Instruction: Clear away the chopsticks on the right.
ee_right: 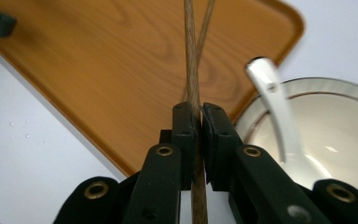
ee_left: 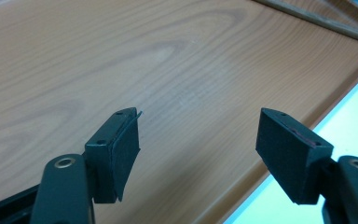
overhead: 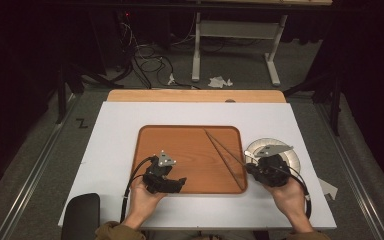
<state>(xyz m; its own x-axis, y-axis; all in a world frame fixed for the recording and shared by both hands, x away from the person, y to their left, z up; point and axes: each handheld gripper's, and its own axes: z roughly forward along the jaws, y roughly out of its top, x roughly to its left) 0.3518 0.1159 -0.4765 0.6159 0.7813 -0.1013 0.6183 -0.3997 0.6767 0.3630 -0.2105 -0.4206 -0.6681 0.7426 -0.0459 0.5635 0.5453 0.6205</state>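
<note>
Hands are coming in from the bottom of the high view, each one wrapping a black gripper over a white table (overhead: 115,135). A wooden tray (overhead: 180,145) is lying at the middle of that table, and a pair of chopsticks (overhead: 225,155) is lying aslant across its right part, the two sticks meeting at the far end and spreading toward the near right corner. The left gripper (overhead: 180,182) is hovering over the tray's near left part, while the right gripper (overhead: 250,169) is sitting at the tray's right rim, at the near ends of the chopsticks. Just beyond the right hand (overhead: 287,192), a white bowl (overhead: 292,157) is standing on the table beside the tray.

Moving to the left gripper view, the left gripper (ee_left: 198,142) is holding its jaws wide apart with nothing between them, above the bare wood of the tray (ee_left: 121,56). One chopstick (ee_left: 317,21) is showing at the far upper right.

Turning to the right gripper view, the right gripper (ee_right: 199,135) is pressing its jaws together on one chopstick (ee_right: 191,70), which is running straight up over the tray (ee_right: 98,60). The second stick is crossing behind it farther off. A white spoon (ee_right: 272,102) is resting in the bowl (ee_right: 335,121), its handle leaning over the rim nearest the tray.
</note>
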